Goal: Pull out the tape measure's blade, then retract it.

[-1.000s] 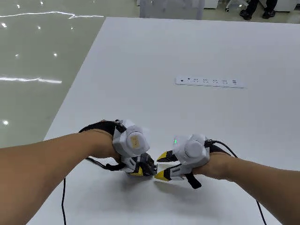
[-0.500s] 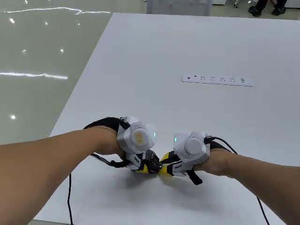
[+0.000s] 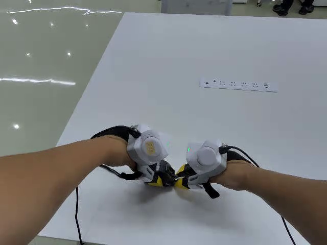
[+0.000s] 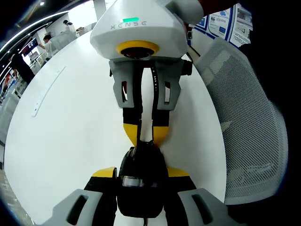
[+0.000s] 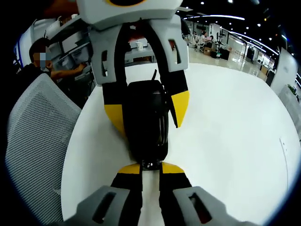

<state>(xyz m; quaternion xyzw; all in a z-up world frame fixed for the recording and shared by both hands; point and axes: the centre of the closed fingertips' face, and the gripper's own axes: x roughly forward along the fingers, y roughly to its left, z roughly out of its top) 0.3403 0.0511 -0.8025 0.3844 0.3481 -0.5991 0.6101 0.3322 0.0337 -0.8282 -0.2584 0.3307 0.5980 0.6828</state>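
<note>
Your left gripper (image 4: 141, 173) clamps the compact black plastic tape measure (image 4: 141, 193) | right gripper (image 5: 151, 169) pinches blade tip (image 5: 150, 164) | blade hardly out, pull apparently ahead.

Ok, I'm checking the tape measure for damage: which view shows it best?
The right gripper view: the tape measure sits large and centred, clamped by the left gripper. The left gripper view shows its rear end; the head view, just a sliver between both grippers.

Bright even light, soft shadows, fisheye-warped edges.
</note>
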